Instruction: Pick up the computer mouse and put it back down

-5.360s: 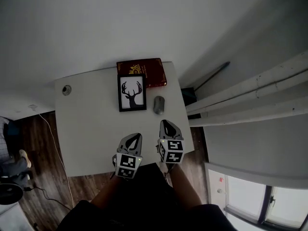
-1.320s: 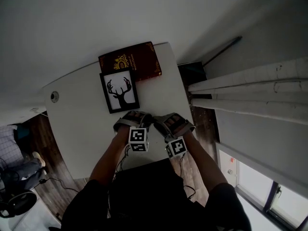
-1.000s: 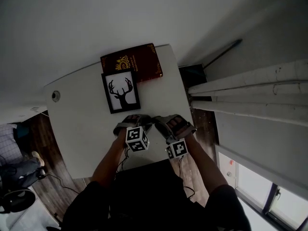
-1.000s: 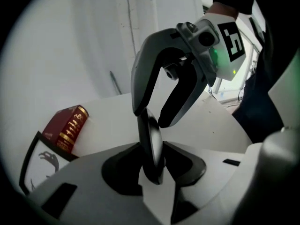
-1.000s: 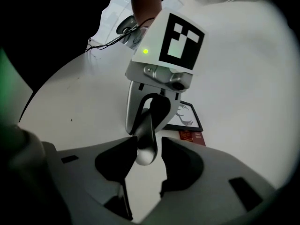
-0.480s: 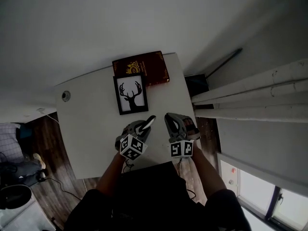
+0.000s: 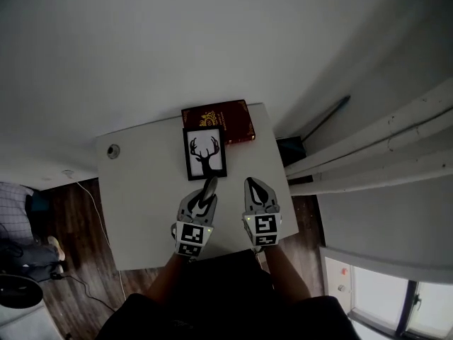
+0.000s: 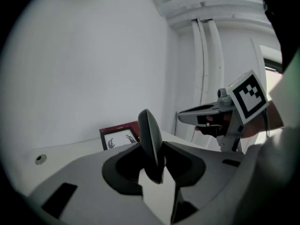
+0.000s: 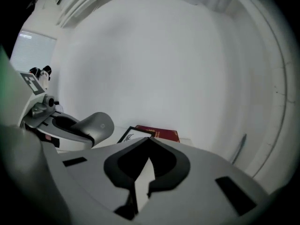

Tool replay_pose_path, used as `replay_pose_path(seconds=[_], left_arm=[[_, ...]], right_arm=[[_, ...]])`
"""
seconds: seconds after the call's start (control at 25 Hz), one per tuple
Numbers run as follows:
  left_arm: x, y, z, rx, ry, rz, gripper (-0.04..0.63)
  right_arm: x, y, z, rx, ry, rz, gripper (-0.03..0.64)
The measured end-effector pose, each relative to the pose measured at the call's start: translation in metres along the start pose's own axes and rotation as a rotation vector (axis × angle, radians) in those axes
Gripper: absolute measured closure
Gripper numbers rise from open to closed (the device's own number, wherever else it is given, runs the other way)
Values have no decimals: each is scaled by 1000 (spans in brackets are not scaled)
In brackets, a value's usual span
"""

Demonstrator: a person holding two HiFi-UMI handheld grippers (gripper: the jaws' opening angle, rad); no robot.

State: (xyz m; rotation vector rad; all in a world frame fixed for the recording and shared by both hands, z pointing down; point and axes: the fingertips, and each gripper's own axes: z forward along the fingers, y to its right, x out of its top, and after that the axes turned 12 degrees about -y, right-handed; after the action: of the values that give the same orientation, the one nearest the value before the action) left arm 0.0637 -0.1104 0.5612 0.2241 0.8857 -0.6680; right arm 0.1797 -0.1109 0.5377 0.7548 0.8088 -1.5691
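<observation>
Setting: I saw a white rectangular table [image 7: 145, 190] set against a plain white wall [image 7: 212, 34], with dark wooden floor [image 7: 71, 261] beside it at the head view's left.
Left gripper: the left gripper [image 8: 153, 150] was clamped on a dark grey, oval plastic computer mouse [image 8: 149, 128]; its jaws stood partly apart, one pad pressed against each broad face of the mouse.
Mouse, pose: it stood on edge between the jaws, its narrow rim towards the gripper's camera and part of its length projecting past the fingertips.
Mouse, place: I read it as lifted clear of the tabletop, over the near half of the table, just on my side of the framed picture in the head view.
Right gripper: the right gripper [image 9: 147, 140] had just been closing, and its jaws met tip to tip with nothing between them; it hung just beside the left one, apart from it and from the mouse.
Marker cubes: a cube with black-and-white square markers [image 7: 190, 236] sat at the rear of each gripper.
Picture: a black-framed print of a deer's head with antlers [image 7: 206, 153] lay flat towards the table's far edge.
Book: a dark red hardback book with gold ornament [image 7: 225, 113] lay at the far edge, its near left part overlapped by the frame.
Grommet: a small round cable hole [image 7: 113, 150] sat near the table's far left corner.
</observation>
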Motion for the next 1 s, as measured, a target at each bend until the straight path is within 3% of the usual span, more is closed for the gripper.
replay_pose_path(seconds=[0.28,0.52,0.8,1.0], left_arm=[[20,-1,-43,44,118,-9,468],[23,7,-59,36,157,14,468],[28,19,-81,42,182,-17,468],[35,33,-89,103,204,-30,468]], right_arm=[[18,-31,-28,-25,59,-47,595],[29,-48,-60,-39,101,-39,595],[37,-60,-82,-5,138,-58,595],[46,-61,-101,55,196,-89,595]])
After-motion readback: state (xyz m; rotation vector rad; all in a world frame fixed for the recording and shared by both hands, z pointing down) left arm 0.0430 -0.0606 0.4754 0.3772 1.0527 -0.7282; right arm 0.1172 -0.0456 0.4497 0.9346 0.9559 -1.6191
